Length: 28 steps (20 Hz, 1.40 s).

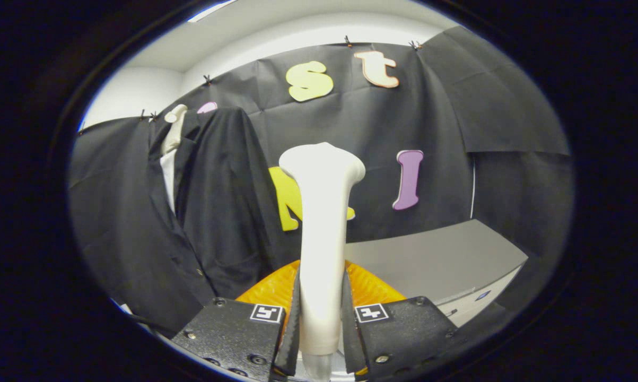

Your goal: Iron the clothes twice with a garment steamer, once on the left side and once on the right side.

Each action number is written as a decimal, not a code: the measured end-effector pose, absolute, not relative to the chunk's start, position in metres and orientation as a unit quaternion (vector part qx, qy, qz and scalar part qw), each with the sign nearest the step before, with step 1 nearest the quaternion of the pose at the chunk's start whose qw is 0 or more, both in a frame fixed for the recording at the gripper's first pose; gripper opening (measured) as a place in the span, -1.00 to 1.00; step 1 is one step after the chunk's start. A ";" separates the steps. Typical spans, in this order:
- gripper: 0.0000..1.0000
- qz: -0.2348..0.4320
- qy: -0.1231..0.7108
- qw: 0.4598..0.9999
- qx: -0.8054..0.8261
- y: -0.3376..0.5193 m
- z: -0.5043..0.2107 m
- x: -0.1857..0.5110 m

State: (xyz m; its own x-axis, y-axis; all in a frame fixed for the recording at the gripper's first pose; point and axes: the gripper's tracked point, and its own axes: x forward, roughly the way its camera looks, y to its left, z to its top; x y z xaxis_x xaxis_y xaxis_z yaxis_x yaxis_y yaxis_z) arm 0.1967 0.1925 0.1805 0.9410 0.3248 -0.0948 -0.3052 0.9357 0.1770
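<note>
Tool (321, 318) clamped on the upright white garment steamer (323, 212), long axis pointing straight ahead, with the dark hanging jacket (212, 201) beyond and off to the left, well apart from the steamer head.

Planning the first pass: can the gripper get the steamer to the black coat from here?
Probably yes. The gripper is shut on the steamer, and the black coat hangs beyond the fingers with nothing visible between them.

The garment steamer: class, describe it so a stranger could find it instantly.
Start at the black jacket hanging on the booth's wall. To its right, the gripper is shut on the garment steamer: an upright white handle flaring into a wide head, the palest, tallest thing nearby.
</note>
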 end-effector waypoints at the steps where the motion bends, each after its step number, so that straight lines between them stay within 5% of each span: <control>1: -0.27 0.165 0.053 0.982 0.081 0.206 0.189 0.190; 14: -0.27 0.220 -0.038 0.972 0.066 0.362 0.299 0.150; 28: -0.27 0.240 0.000 0.970 0.030 0.408 0.264 0.150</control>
